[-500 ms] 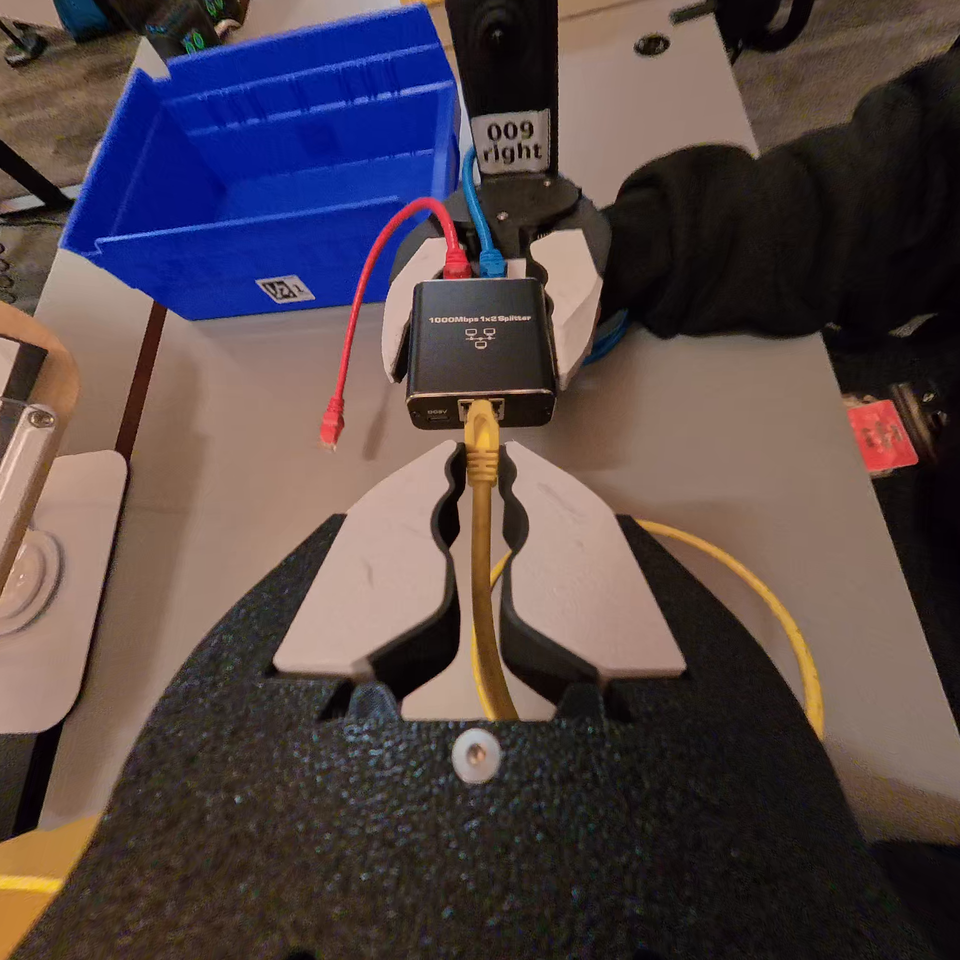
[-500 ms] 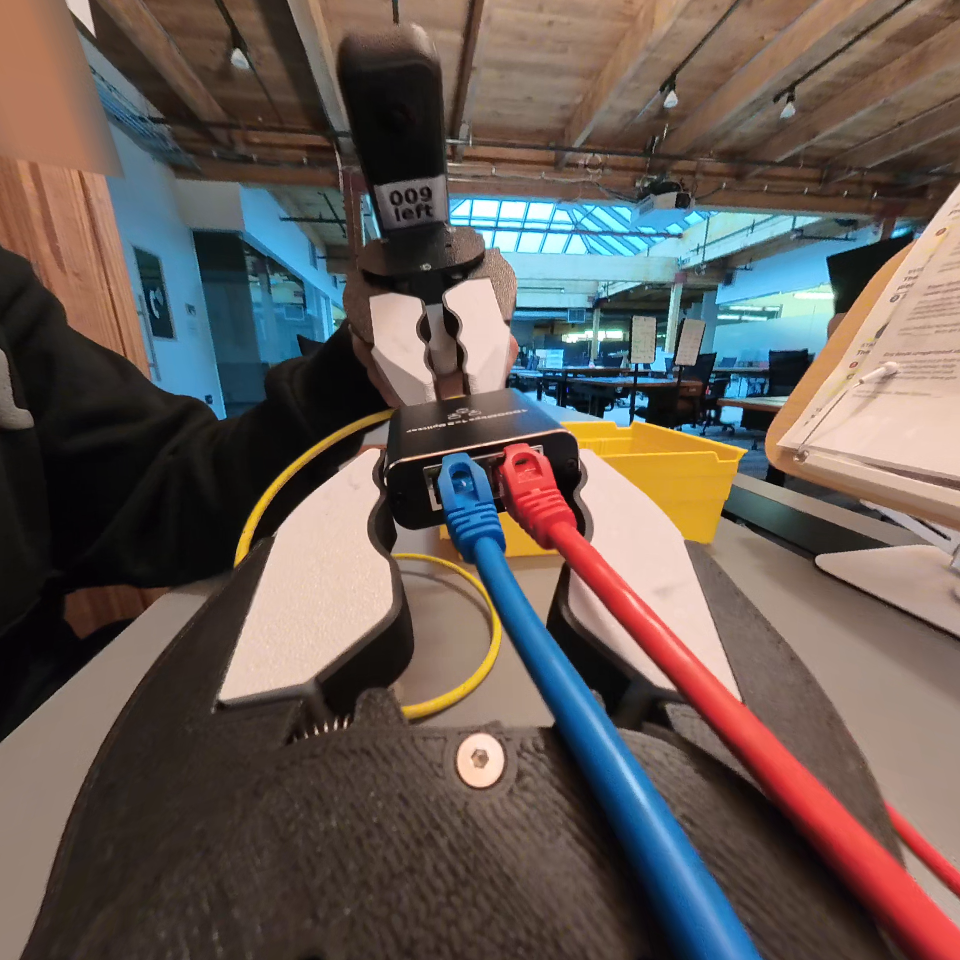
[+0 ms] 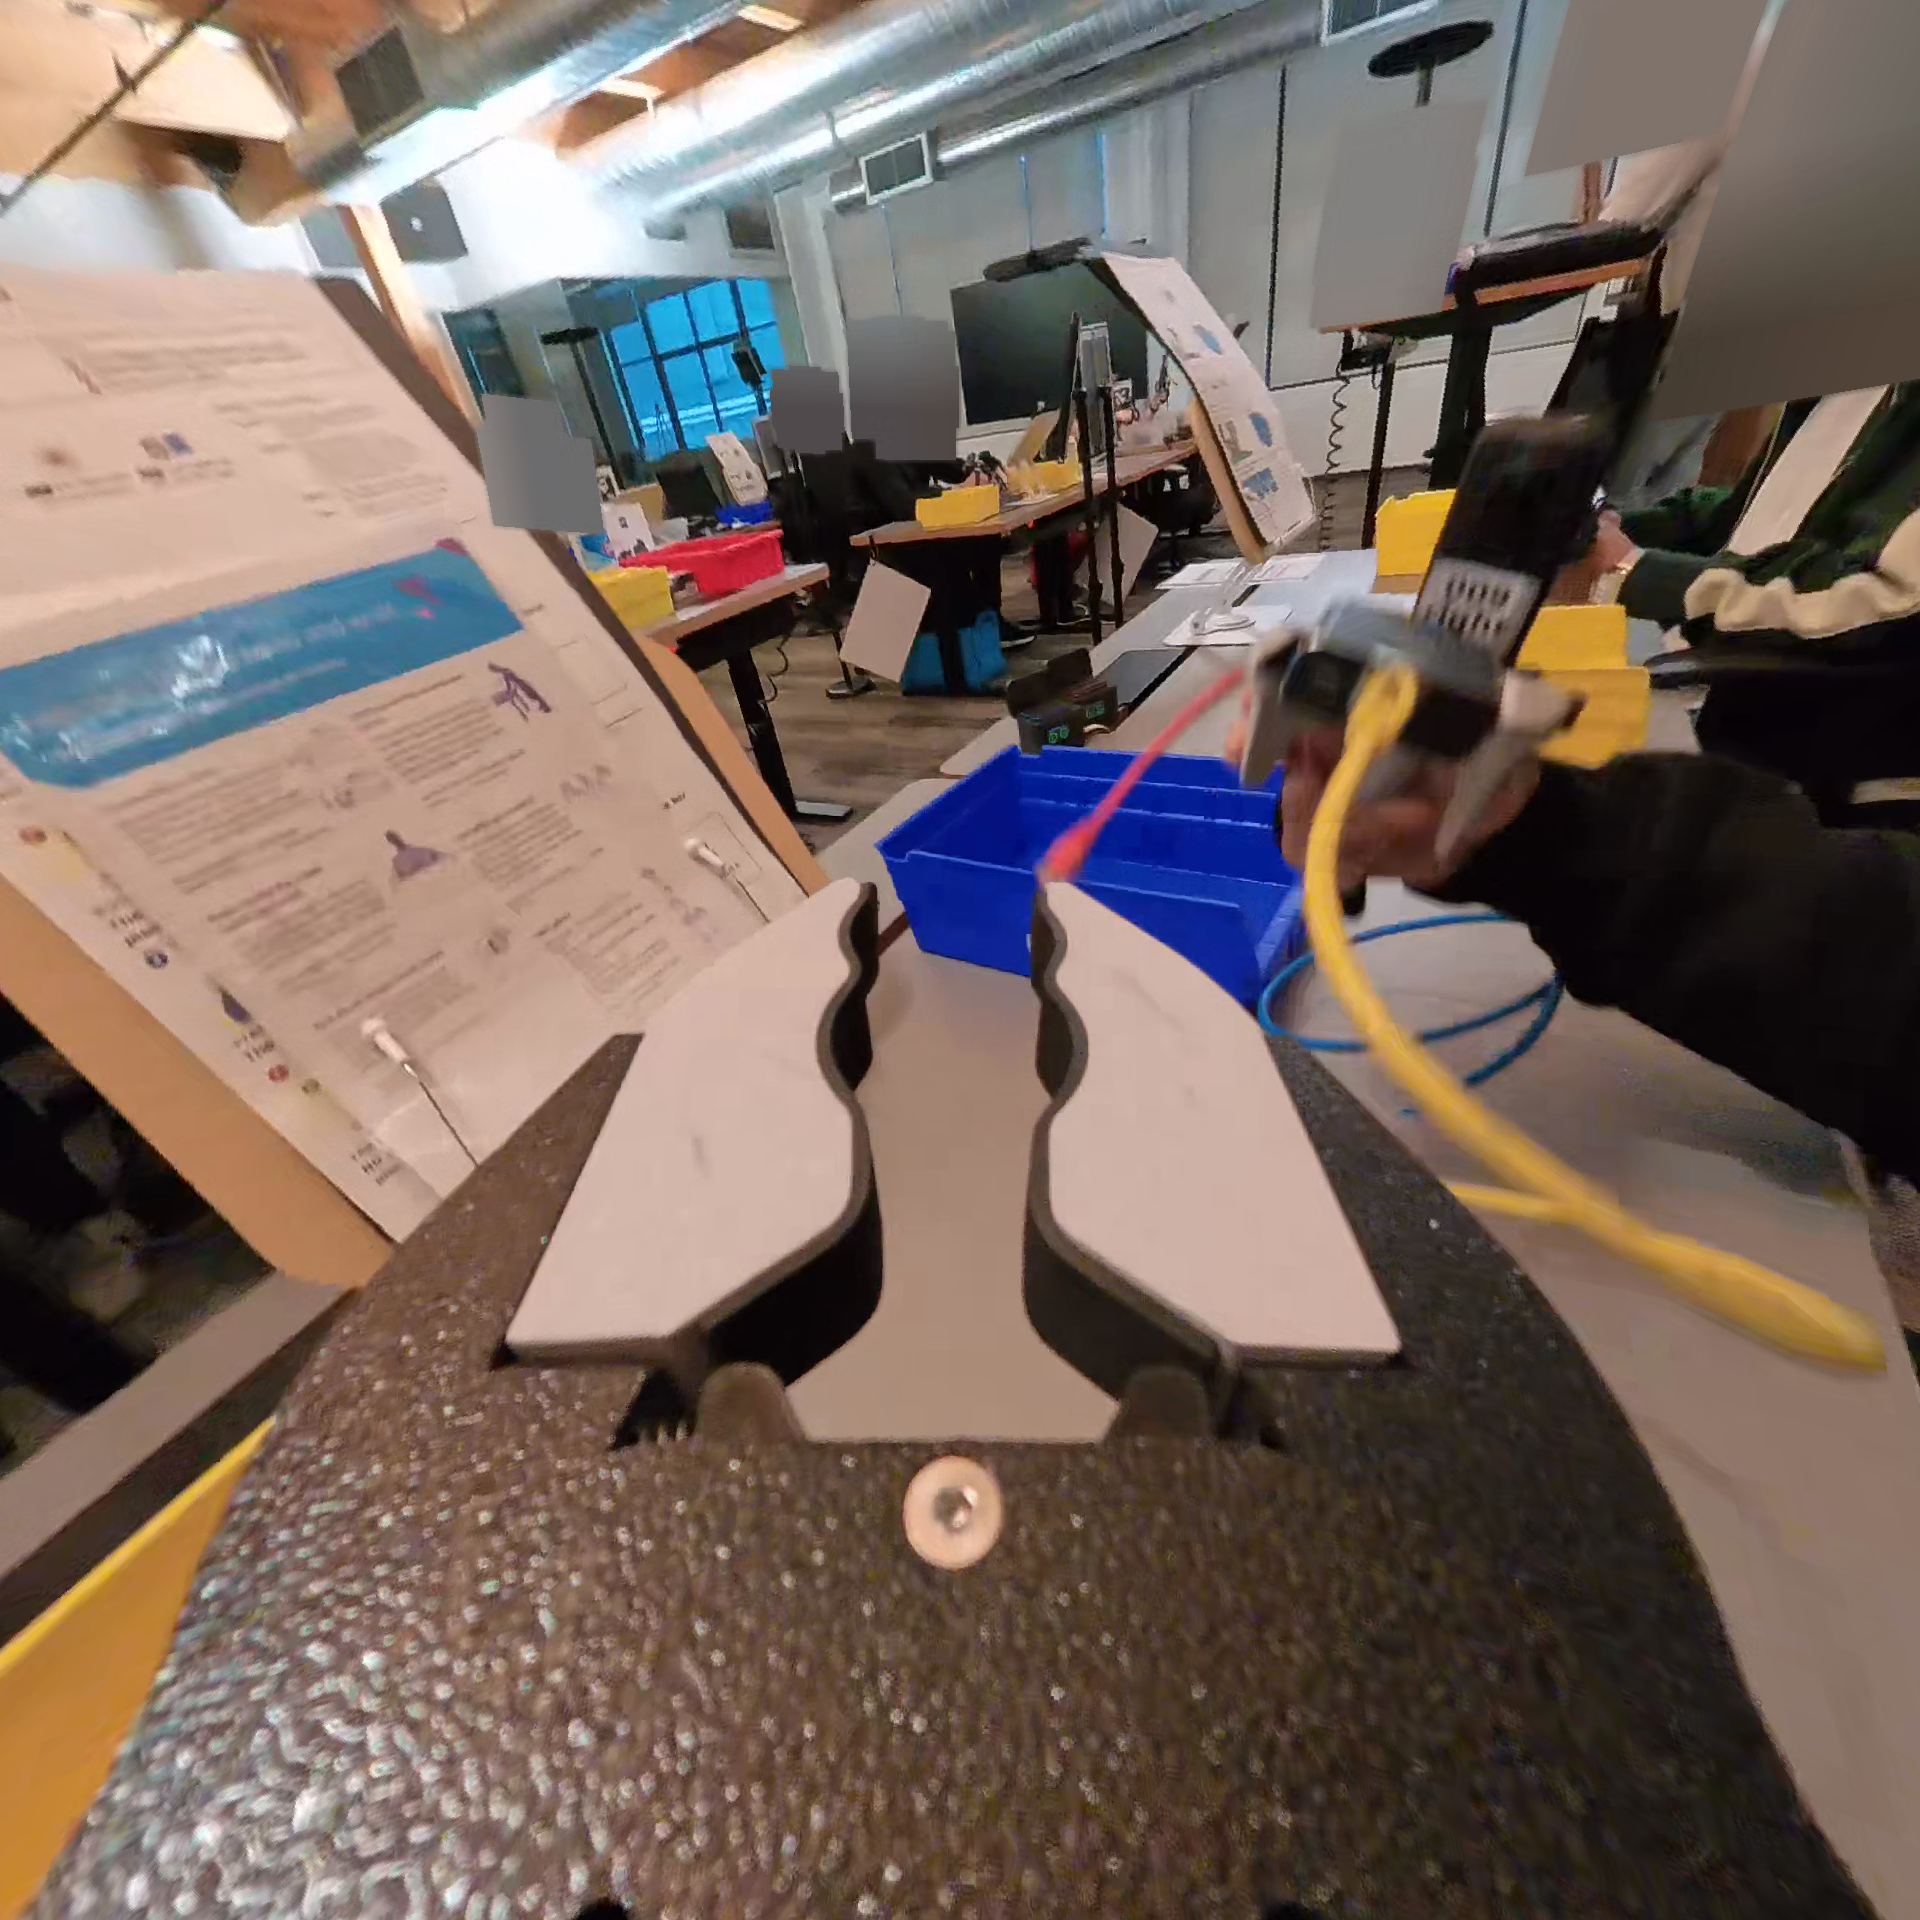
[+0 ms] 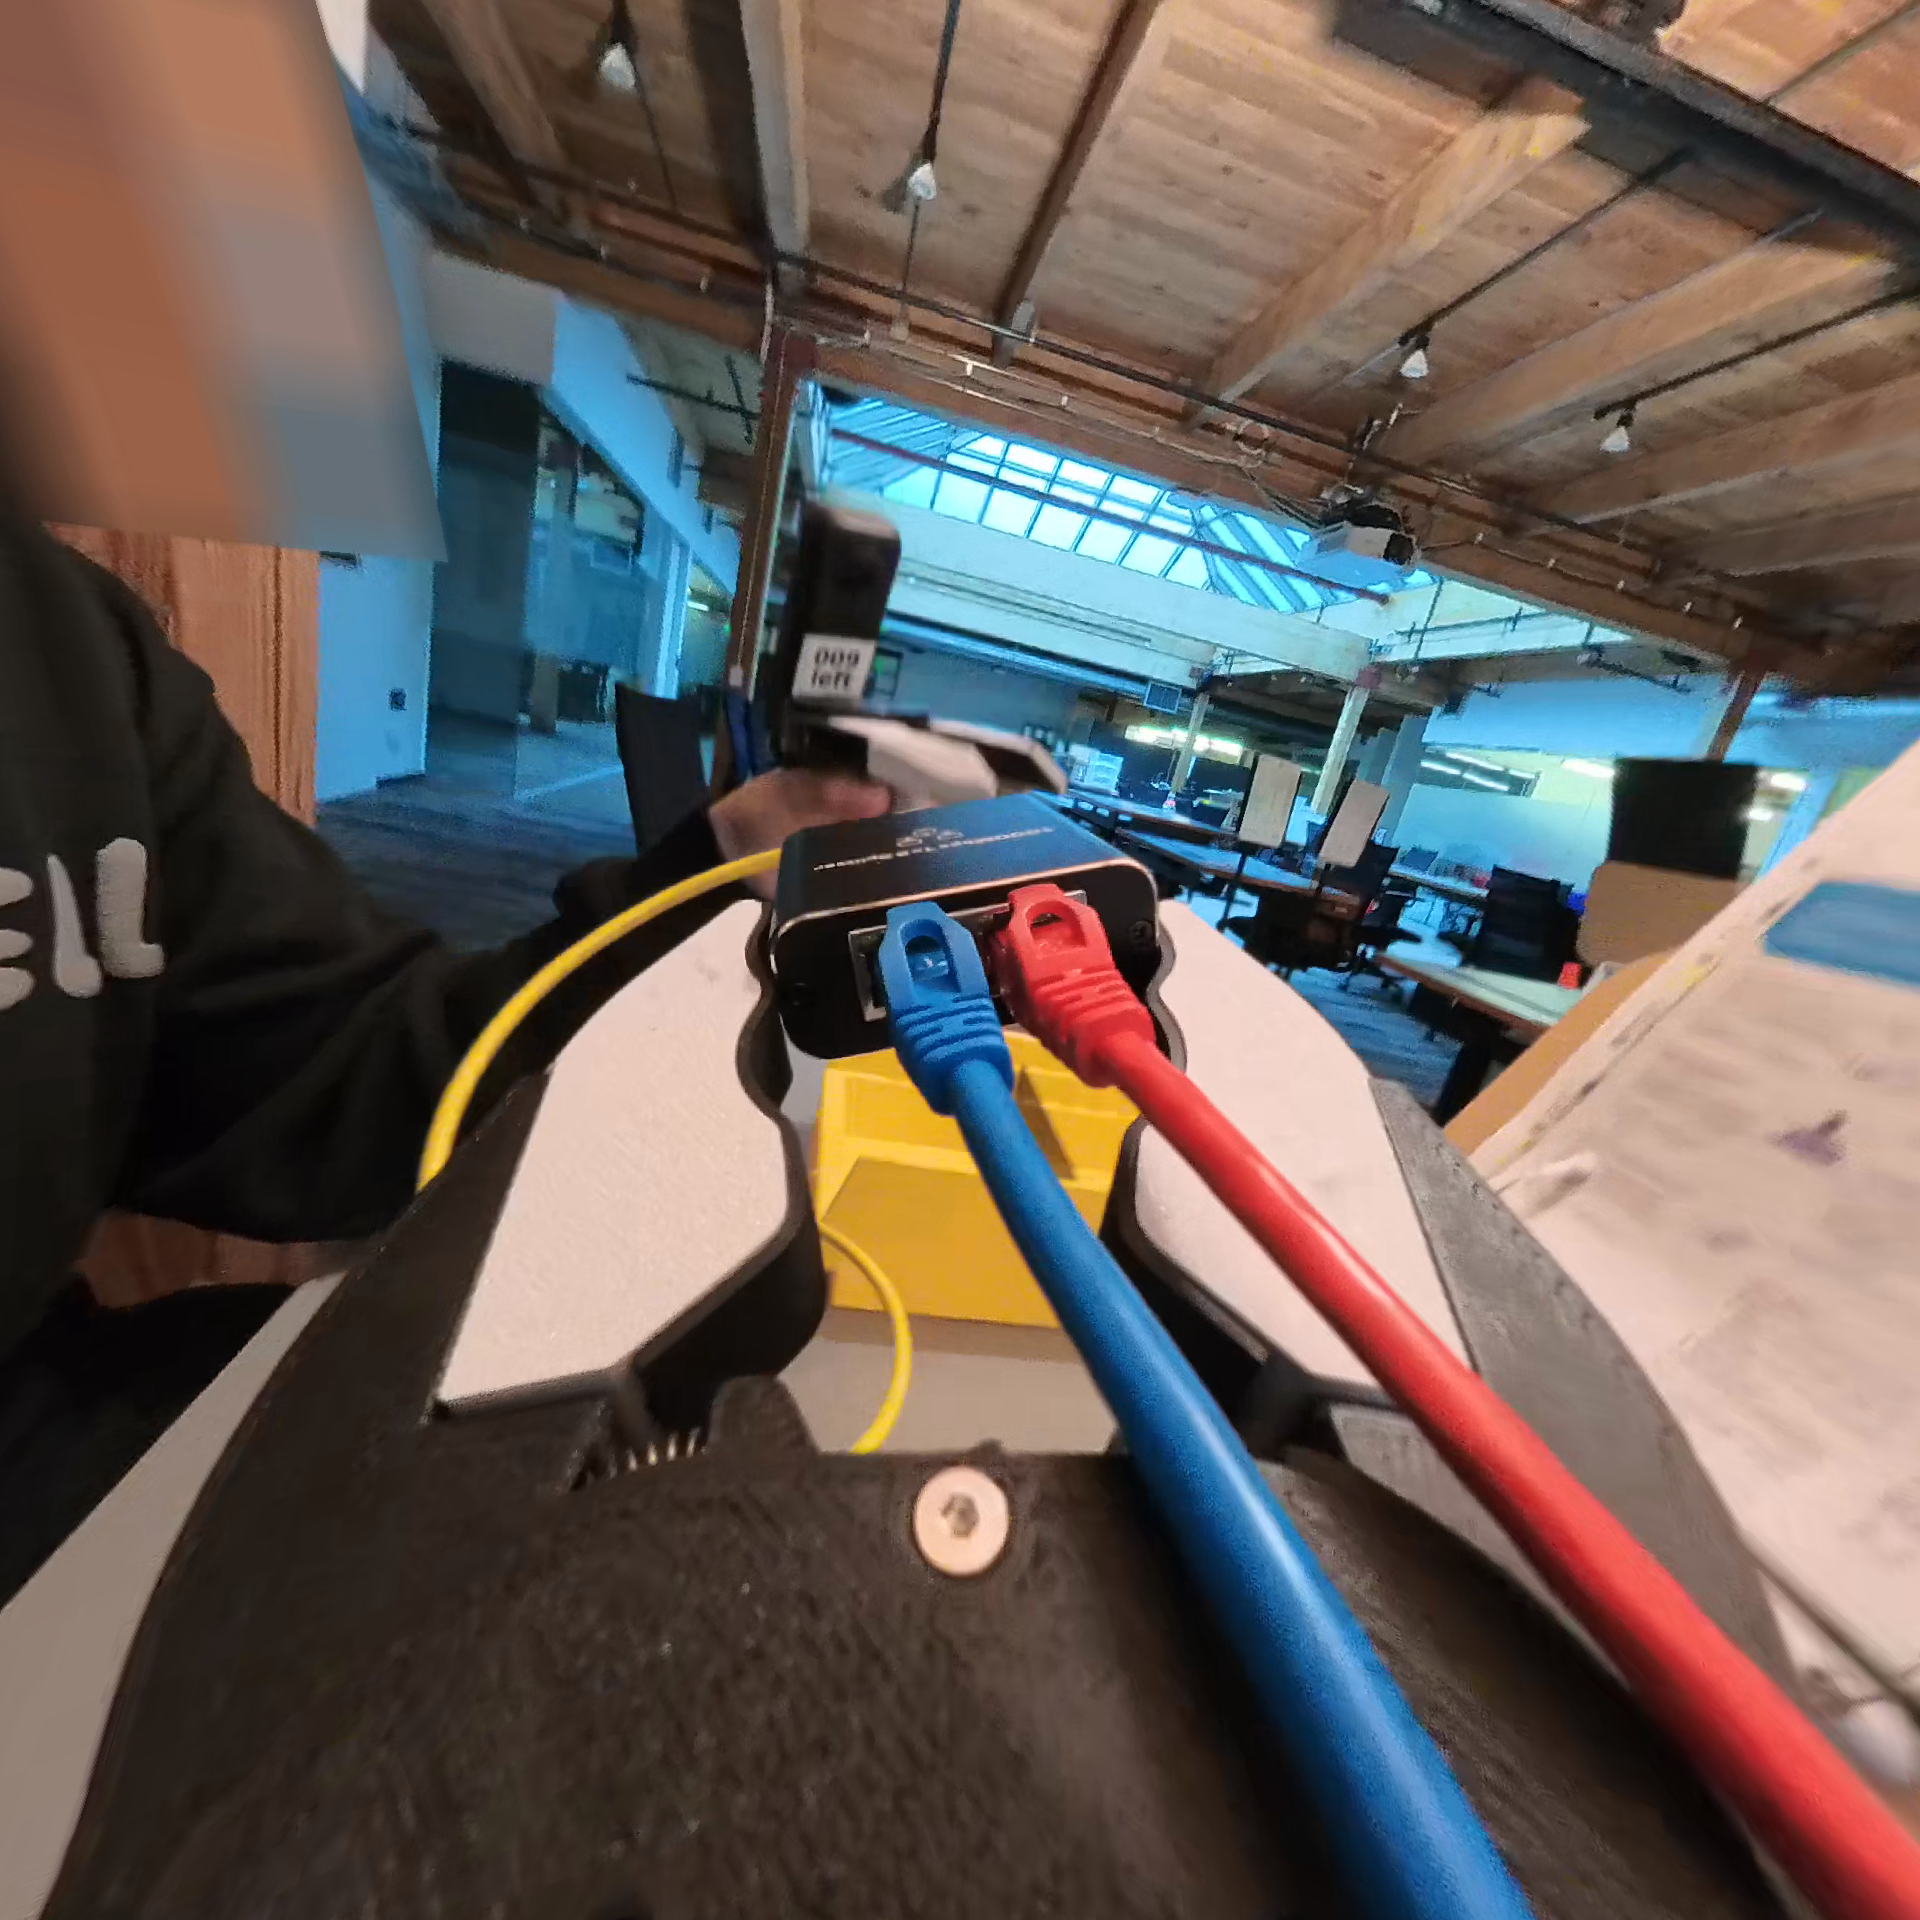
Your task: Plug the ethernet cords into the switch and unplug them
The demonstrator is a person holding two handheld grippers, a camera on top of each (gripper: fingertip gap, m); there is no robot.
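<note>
The jaws of the left gripper (image 3: 951, 935) stand apart with nothing between them, only bare grey table top (image 3: 1714, 1507) showing through the gap. The jaws of the right gripper (image 4: 961, 971) are clamped on the sides of the small black metal switch box (image 4: 961, 883), which is lifted clear of the table, up and to the right in the left wrist view.

A blue ethernet cord (image 4: 1122, 1278) and a red ethernet cord (image 4: 1299, 1195) sit side by side in the two ports on the switch's near face in the right wrist view. A yellow ethernet cord (image 3: 1382, 997) runs from the opposite face and droops to the table, its free plug lying near the right edge. So, as I judge it, all three cords are seated and plugging looks done; unplugging is what remains, none of it yet started.

For room: a slanted board with printed sheets (image 3: 312, 727) rises close on the left, and a blue plastic bin (image 3: 1081, 862) sits just beyond the left gripper's fingertips. The hanging yellow loop and a blue loop on the table lie to the right, where a reaching gripper could snag them. The table between the left gripper and the bin offers the freest path.
</note>
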